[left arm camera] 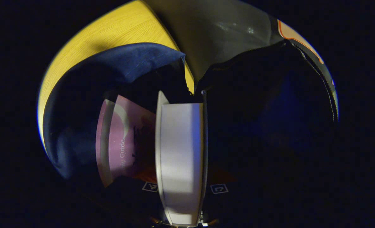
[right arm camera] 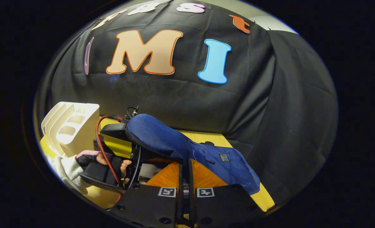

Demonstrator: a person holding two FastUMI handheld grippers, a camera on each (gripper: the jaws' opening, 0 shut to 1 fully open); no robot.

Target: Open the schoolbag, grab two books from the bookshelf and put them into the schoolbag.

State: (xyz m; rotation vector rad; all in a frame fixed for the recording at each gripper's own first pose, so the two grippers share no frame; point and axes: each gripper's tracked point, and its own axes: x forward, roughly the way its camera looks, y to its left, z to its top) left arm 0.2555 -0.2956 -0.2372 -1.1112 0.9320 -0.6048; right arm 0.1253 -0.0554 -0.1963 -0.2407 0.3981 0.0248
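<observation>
The table [right arm camera: 219,138] ran yellow under everything, with the booth's black cloth wall [right arm camera: 269,110] hanging behind it. On the table sat the schoolbag [right arm camera: 162,139], blue, its top flap lifted and its zip edge curling open; in the left gripper view the same schoolbag [left arm camera: 89,104] gaped wide, dark inside. At the far left of the right gripper view stood the bookshelf [right arm camera: 71,126], a white slotted rack, just beside the schoolbag.

Down in the bag's mouth, the left gripper [left arm camera: 181,190] had a book [left arm camera: 179,148] between its fingers, page edge facing the camera, standing upright and reaching into the opening; the fingers sat tight against both covers, closed on it. Just left of that lay a second book [left arm camera: 124,139], pink-covered, leaning inside the schoolbag against its blue wall.

In the right gripper view the right gripper [right arm camera: 184,190] had its fingers drawn almost together, pinching the thin edge of the schoolbag's flap and holding it up. Farther off on the left a hand [right arm camera: 105,161] in a white sleeve [right arm camera: 68,169] gripped the handle of the left gripper [right arm camera: 111,152], a red cable [right arm camera: 101,148] looping over it, its front end hidden under the flap
</observation>
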